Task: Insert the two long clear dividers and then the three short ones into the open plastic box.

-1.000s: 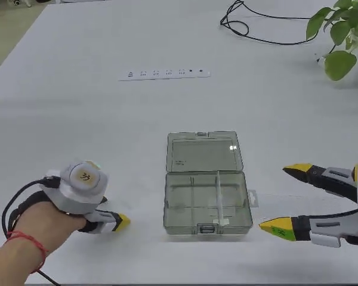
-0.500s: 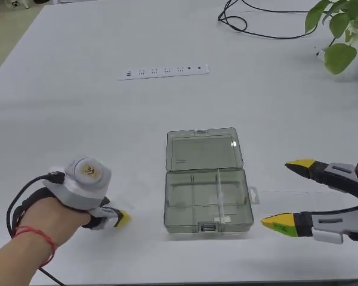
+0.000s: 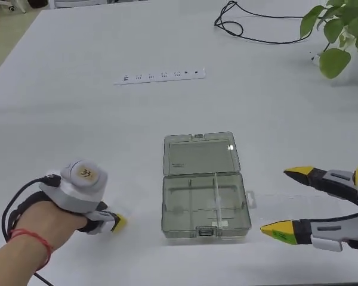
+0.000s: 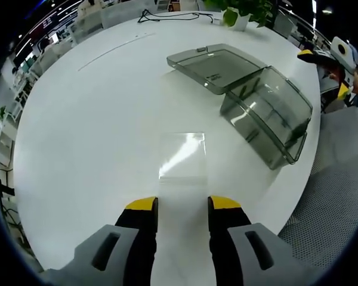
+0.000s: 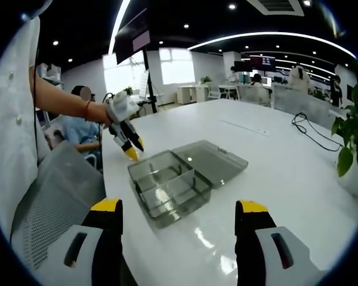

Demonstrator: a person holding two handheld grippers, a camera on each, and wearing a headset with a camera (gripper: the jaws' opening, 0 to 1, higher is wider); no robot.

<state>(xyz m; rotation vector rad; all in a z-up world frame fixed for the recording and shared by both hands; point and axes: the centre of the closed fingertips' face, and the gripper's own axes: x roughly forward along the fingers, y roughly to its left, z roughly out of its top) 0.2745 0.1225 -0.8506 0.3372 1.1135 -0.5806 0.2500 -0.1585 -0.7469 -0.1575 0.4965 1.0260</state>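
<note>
Plastic box (image 3: 185,226) sits open on the white table (image 3: 77,131), smoky and see-through, with a long clear divider (image 3: 216,196) standing upright inside, right of the box's middle. Left of the box, about level with its front wall, a hand (image 3: 48,220) holds the left gripper (image 3: 118,221) low over the table. Its jaws stand a narrow gap apart with nothing between them. In the left gripper view a short clear divider (image 4: 182,156) lies flat just ahead of the tips, between them and the box. Right of the box, the right gripper (image 3: 286,201) points at the box's right wall with its jaws spread wide and empty. Behind the box its lid (image 3: 200,154) lies flat. Farther beyond are a power strip (image 3: 161,76), then a black cable (image 3: 250,30) and — off to the right — a leafy plant (image 3: 337,36).
</note>
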